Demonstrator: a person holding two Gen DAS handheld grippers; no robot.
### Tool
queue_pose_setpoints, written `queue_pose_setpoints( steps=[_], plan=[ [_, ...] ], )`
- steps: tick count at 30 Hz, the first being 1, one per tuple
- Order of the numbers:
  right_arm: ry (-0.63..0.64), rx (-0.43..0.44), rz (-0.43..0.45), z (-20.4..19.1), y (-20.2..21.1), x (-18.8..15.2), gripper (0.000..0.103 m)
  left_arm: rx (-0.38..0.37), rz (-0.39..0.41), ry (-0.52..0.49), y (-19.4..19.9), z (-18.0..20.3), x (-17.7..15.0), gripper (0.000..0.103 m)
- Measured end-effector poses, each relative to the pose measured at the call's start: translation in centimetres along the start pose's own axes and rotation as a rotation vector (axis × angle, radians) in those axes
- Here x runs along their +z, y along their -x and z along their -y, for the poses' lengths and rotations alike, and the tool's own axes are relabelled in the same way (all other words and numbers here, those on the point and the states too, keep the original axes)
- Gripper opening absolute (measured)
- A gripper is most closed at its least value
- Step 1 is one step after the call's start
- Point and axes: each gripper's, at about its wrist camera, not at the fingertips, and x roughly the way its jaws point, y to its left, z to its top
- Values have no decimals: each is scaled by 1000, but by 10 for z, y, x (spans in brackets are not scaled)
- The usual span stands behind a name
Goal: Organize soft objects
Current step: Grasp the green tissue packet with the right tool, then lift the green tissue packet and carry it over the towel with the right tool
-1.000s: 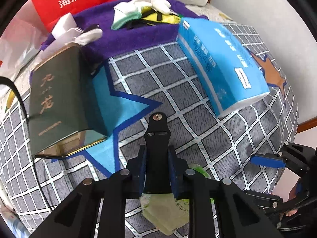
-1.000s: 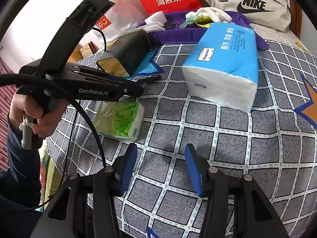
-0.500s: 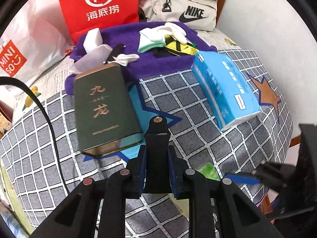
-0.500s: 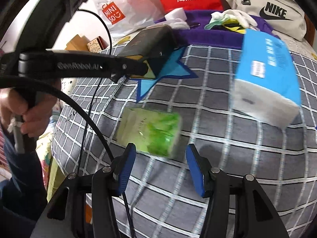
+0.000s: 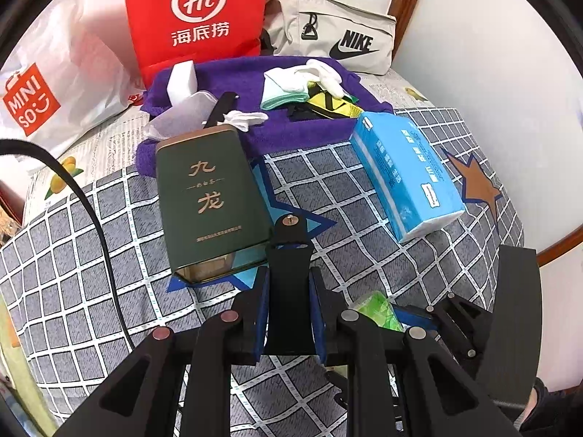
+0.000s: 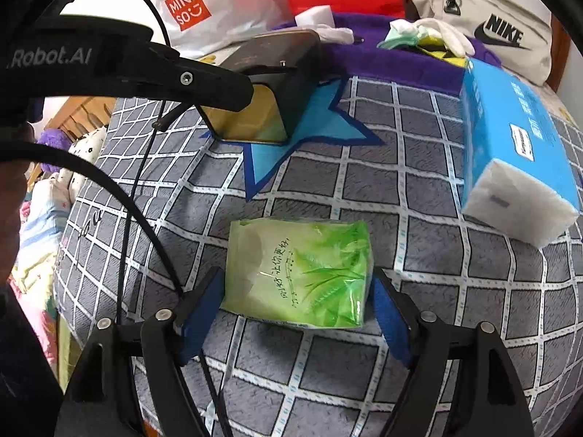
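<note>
Right wrist view: our right claw [image 6: 297,313] is spread wide, its blue pads flanking the small green soft tissue pack [image 6: 298,273] that lies flat on the grey checked bedspread [image 6: 419,284], lower centre of the frame. The jaws have just been opening; the pack sits between them, and whether the pads already touch its sides we cannot tell, though nothing looks squeezed. We judge the spread was set to clear the pack's full width before a grip.

Upper right, the big blue plastic-wrapped tissue pack [image 6: 517,145] rests on its side, well apart from the green one. Upper centre, the dark green rectangular tin [image 6: 269,83] lies on a blue star in the bedspread pattern. Behind it, the purple plush towel [image 6: 400,62] carries white gloves and small cloths, likely the gathering spot for soft things.

Left wrist view: our left claw [image 5: 289,313] is drawn narrow, its pads against the black stem fixed between the fingers; no loose object is held. It hangs above the bedspread, lower centre, apparently kept out of the right claw's way. A sliver of the green pack shows just right of it.

Next move, we judge: close gently, since the pack will crush easily.
</note>
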Motion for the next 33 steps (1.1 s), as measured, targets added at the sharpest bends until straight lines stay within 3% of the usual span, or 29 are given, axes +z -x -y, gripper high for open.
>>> queue_pose_setpoints(
  steps=[3,14,20,33],
  plan=[
    [20,-5,7,-1,-2,0,78,-2,6,14,2,-5,0,20],
    [25,69,10,13,11,-1,43,-7,-2,49,-2,-13,0,20],
    [14,101,25,19,17,-2,33,-11,-16,47,-6,-10,0,20],
    [-3,130,61,32,41,0,31,-17,6,64,2,-9,5,20]
  ],
)
